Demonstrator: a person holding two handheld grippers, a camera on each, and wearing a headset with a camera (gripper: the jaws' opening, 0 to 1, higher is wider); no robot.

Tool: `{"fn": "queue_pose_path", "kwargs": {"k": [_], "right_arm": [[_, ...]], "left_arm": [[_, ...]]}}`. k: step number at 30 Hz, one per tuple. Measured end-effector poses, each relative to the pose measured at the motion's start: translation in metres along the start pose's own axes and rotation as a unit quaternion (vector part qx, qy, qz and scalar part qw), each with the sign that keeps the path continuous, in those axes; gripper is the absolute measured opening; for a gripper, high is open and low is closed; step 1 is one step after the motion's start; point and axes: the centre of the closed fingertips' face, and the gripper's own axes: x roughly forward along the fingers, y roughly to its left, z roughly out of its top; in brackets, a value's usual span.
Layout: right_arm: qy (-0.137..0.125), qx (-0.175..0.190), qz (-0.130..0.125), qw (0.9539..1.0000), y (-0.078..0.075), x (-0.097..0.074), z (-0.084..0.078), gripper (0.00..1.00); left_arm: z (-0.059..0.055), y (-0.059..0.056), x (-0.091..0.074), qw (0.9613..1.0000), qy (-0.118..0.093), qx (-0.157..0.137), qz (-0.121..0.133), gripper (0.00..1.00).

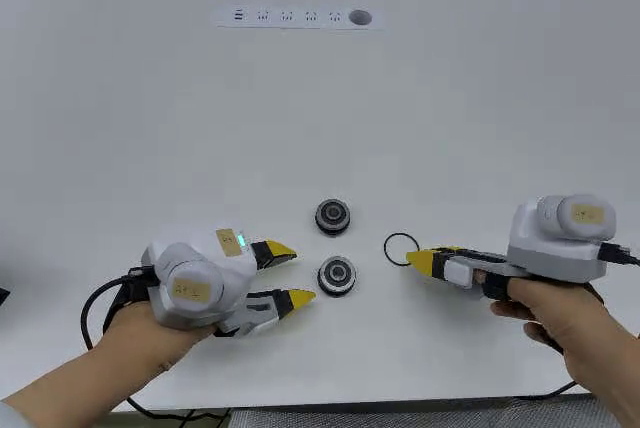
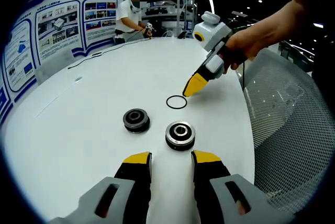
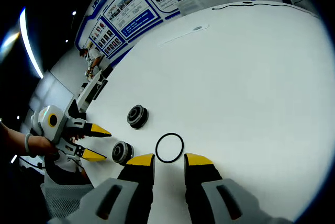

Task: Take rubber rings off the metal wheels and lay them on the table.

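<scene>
Two metal wheels with black rims lie flat on the white table: a far wheel (image 1: 333, 216) (image 2: 136, 120) (image 3: 137, 115) and a near wheel (image 1: 337, 275) (image 2: 180, 135) (image 3: 122, 152). A loose black rubber ring (image 1: 387, 244) (image 2: 166, 102) (image 3: 170, 134) lies flat to their right. My left gripper (image 1: 290, 273) (image 2: 171, 158) (image 3: 103, 144) is open, its yellow tips just left of the near wheel, apart from it. On the right, the right gripper (image 1: 420, 261) (image 3: 163, 160) (image 2: 194, 85) is open with a narrow gap, its tips at the ring's near edge, holding nothing.
A white power strip (image 1: 295, 17) lies at the far side of the table (image 1: 480, 98). The table's front edge runs just below both hands. A black cable (image 1: 95, 303) trails from the left gripper. A mesh chair back (image 2: 282, 130) stands beside the table, and a person (image 2: 128, 17) is at its far end.
</scene>
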Motion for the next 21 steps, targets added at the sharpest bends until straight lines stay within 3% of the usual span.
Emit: {"fn": "queue_pose_path", "kwargs": {"k": [4,9,21], "right_arm": [[-0.001,-0.004,0.001,1.0000,-0.002,-0.001,0.002,0.28],[-0.020,0.008,0.020,0.9996,0.007,-0.001,0.010,0.28],[-0.007,0.003,0.049,0.9988,0.030,0.003,0.004,0.26]], "left_arm": [[0.002,0.000,0.000,1.0000,-0.001,-0.002,0.001,0.31],[0.006,0.001,0.001,1.0000,-0.005,-0.004,0.001,0.29],[0.015,-0.003,0.005,0.9999,-0.011,0.001,-0.006,0.25]]}}
